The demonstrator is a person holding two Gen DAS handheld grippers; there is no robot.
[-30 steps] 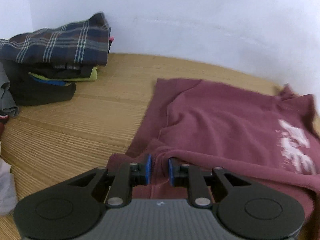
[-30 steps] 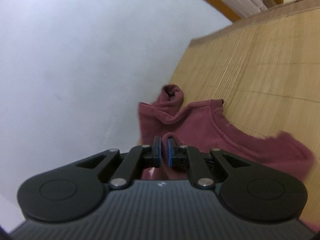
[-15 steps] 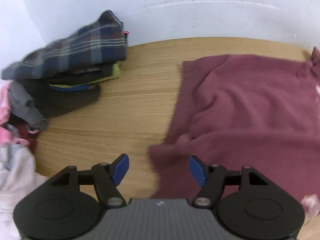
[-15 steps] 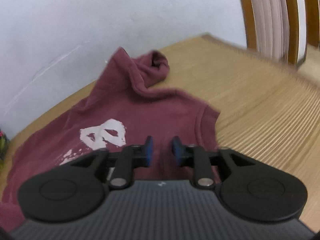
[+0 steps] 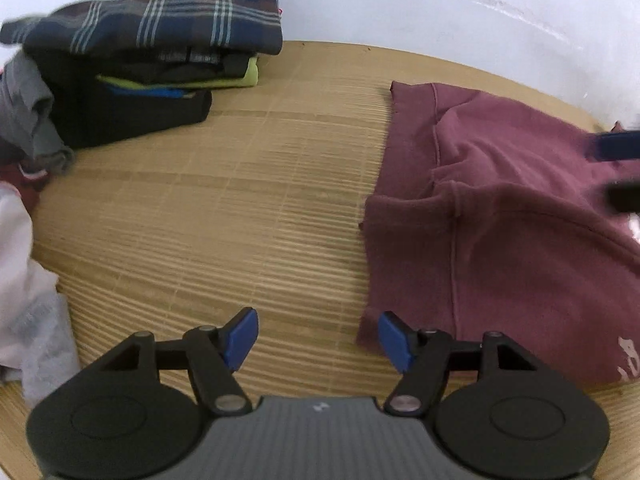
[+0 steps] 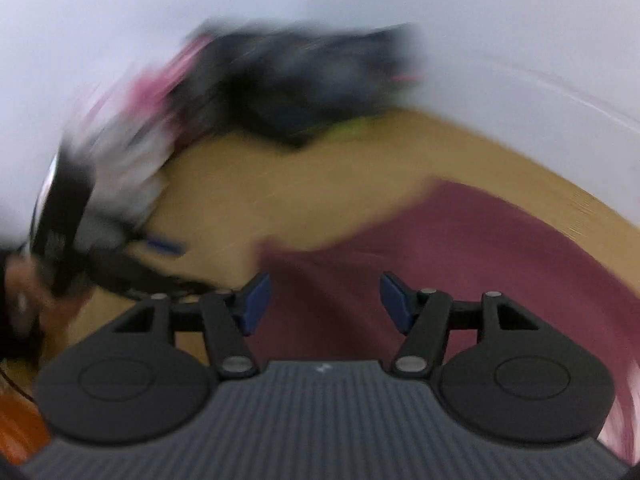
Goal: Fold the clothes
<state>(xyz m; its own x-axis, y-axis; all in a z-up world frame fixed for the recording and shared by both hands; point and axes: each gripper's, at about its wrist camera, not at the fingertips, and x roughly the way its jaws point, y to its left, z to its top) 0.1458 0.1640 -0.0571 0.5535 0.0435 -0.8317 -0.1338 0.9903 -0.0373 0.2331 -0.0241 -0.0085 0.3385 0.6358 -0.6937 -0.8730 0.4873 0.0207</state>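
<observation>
Loosely spread maroon sweatshirt, both grippers empty.

Seen from the left wrist, the left gripper [image 5: 318,336] hovers with jaws spread wide and nothing between them, just beside the near corner of the maroon sweatshirt [image 5: 504,216], which lies on the bamboo mat [image 5: 224,208]; a stack of folded clothes [image 5: 152,56] sits well apart by the wall. From the right wrist, heavily blurred, the right gripper [image 6: 324,300] is likewise wide open and empty above the sweatshirt. Risk: pinching only the top layer near the raised creases would drag the fabric crooked.

Black tongs [image 5: 318,340] with blue pads [image 5: 240,338], silver screws.
</observation>
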